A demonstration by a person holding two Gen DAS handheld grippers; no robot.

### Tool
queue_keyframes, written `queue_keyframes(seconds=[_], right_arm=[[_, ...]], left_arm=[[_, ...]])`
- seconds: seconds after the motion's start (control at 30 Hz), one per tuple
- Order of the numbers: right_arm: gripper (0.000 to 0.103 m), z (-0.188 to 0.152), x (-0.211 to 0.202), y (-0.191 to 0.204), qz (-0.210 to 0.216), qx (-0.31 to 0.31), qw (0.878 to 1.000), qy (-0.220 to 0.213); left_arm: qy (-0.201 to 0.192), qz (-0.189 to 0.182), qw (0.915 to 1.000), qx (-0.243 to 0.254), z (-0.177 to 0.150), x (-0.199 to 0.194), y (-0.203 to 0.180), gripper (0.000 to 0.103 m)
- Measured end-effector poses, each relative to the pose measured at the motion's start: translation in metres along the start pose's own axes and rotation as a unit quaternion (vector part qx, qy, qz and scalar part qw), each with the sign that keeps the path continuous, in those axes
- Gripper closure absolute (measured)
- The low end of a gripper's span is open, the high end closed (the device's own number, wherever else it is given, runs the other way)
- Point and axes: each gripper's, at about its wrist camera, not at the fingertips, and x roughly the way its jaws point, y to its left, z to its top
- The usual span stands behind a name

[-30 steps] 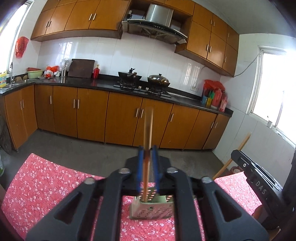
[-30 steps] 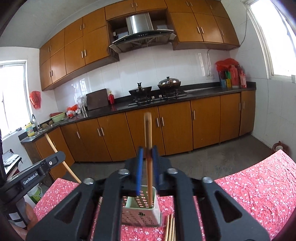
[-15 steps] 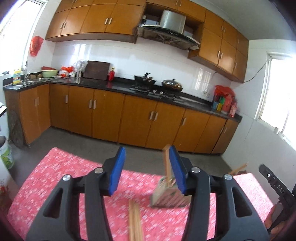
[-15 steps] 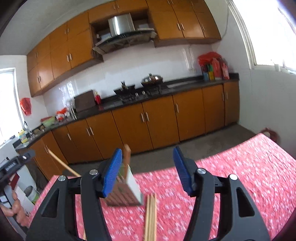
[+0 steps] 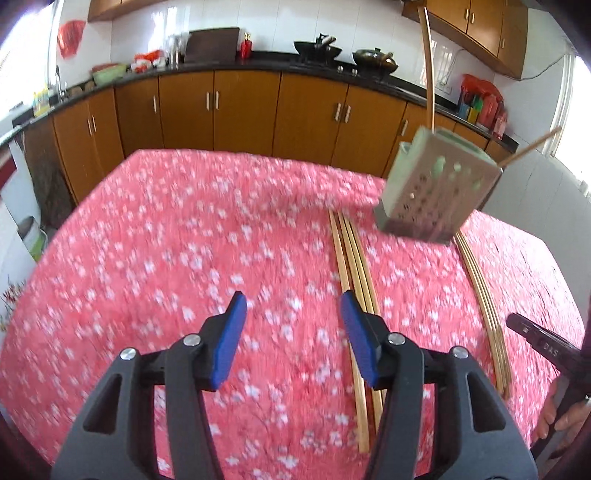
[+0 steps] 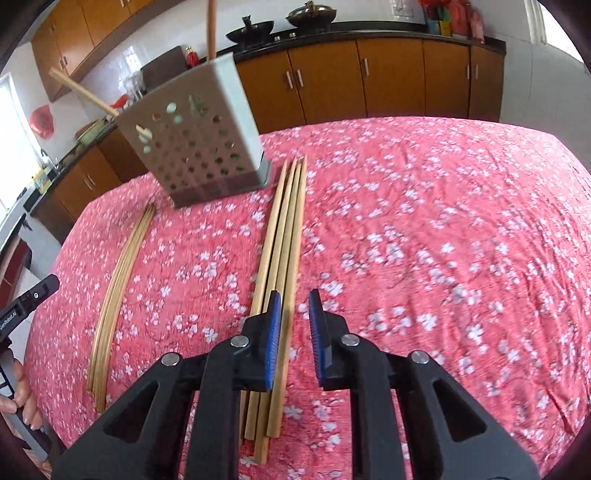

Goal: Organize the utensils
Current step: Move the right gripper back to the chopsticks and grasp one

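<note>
A grey perforated utensil holder (image 5: 436, 188) (image 6: 195, 144) stands on the red floral tablecloth (image 5: 166, 240) (image 6: 424, 221) with two chopsticks (image 5: 428, 66) (image 6: 211, 26) standing in it. Two bundles of wooden chopsticks lie on the cloth: one bundle (image 5: 354, 266) (image 6: 114, 280) and another (image 5: 484, 291) (image 6: 280, 240). My left gripper (image 5: 291, 325) is open and empty, low over the cloth, just left of its bundle. My right gripper (image 6: 294, 314) is open, its fingers over the near end of its bundle, not gripping.
Kitchen cabinets (image 5: 240, 107) and a counter with pots (image 6: 280, 22) stand behind the table. The other gripper's body shows at the right edge in the left wrist view (image 5: 543, 343) and at the left edge in the right wrist view (image 6: 26, 299).
Both grippers released their chopsticks into the holder, opened, drew back and tilted down toward the bundles on the cloth. The right jaws have narrowed since half a second ago.
</note>
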Motion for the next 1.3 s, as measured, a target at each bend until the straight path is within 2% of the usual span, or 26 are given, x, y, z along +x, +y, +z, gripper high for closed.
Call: queue_keyframes(seconds=[0.2,0.53,0.77,0.93,1.1,1.23,1.3], right_arm=[[0.09,-0.002,0.009,0.006,-0.012,-0.008,1.0,0.007],[0.09,-0.001,0.01,0.006,-0.012,-0.023,1.0,0.005],[0.094,0.001,0.015,-0.001,-0.055,-0.027,0.998,0.013],[0.095,0.002,0.012,-0.017,-0.071,0.003,0.997,0.002],[0.095,0.002,0.01,-0.016,-0.074,-0.005,0.997,0.001],[0.095,0.001,0.008,-0.016,-0.076,-0.009,0.997,0.0],[0.095,0.0,0.009,-0.013,-0.076,-0.01,0.997,0.001]], left_arm=[[0.011,-0.005,0.9998,0.016,-0.015,0.007,-0.003,0.05],[0.034,-0.02,0.9989,0.025,-0.013,0.021,-0.018,0.054],[0.045,-0.025,0.9982,0.03,-0.017,0.024,-0.022,0.058],[0.052,-0.038,0.9969,0.044,-0.02,0.025,-0.027,0.067],[0.06,-0.041,0.9956,0.06,-0.024,0.029,-0.034,0.075],[0.072,-0.025,0.9943,0.074,-0.029,0.037,-0.039,0.083],[0.068,-0.005,0.9942,0.084,-0.028,0.04,-0.042,0.091]])
